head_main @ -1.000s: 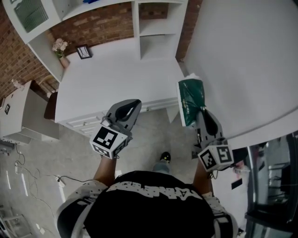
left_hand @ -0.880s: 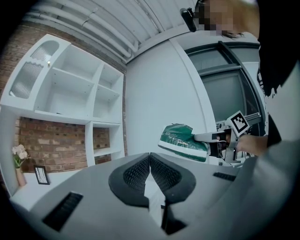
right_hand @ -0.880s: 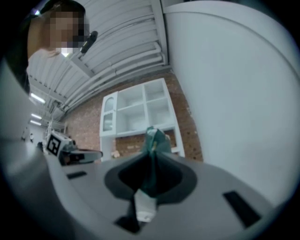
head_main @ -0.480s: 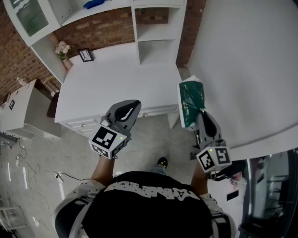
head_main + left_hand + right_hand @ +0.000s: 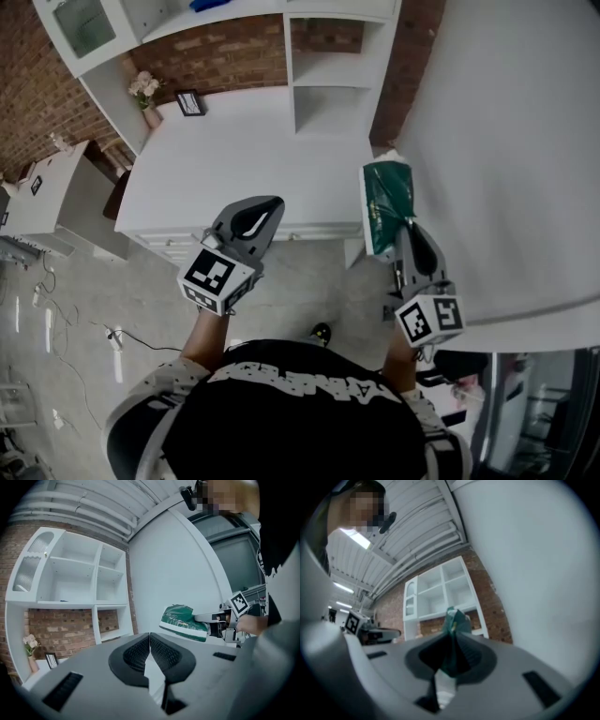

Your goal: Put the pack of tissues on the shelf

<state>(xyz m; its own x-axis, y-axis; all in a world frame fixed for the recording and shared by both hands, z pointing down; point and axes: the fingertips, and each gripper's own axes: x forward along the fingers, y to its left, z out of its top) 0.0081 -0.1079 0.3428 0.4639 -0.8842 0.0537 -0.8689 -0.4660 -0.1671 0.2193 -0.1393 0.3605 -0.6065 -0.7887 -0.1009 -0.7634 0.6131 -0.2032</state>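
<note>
Green plastic wrap is the thing to watch: the pack of tissues (image 5: 386, 204) is pinched in the right gripper (image 5: 404, 228), jaws clamped on its near end, so most of the pack pokes out past the tips toward 12 o'clock; its long axis runs pretty much in line with the gripper, and the right gripper view shows it standing on its narrow edge between the pads; it's carried in the air, not resting on anything.

From the pack, the shelf (image 5: 328, 70) sits at about 11 o'clock in the head view, well apart, on the far side of the white desk top (image 5: 234, 159); the open cubbies face back toward the person.

Over at 9 o'clock from the right one, the left gripper (image 5: 270, 204) has its jaws shut tight together with nothing in them; it hovers near the desk's front edge.

So the placing looks like the right hand's job; probably a reach forward and a touch left, far end of the pack leading into a cubby; the left hand seems just along for the ride.
</note>
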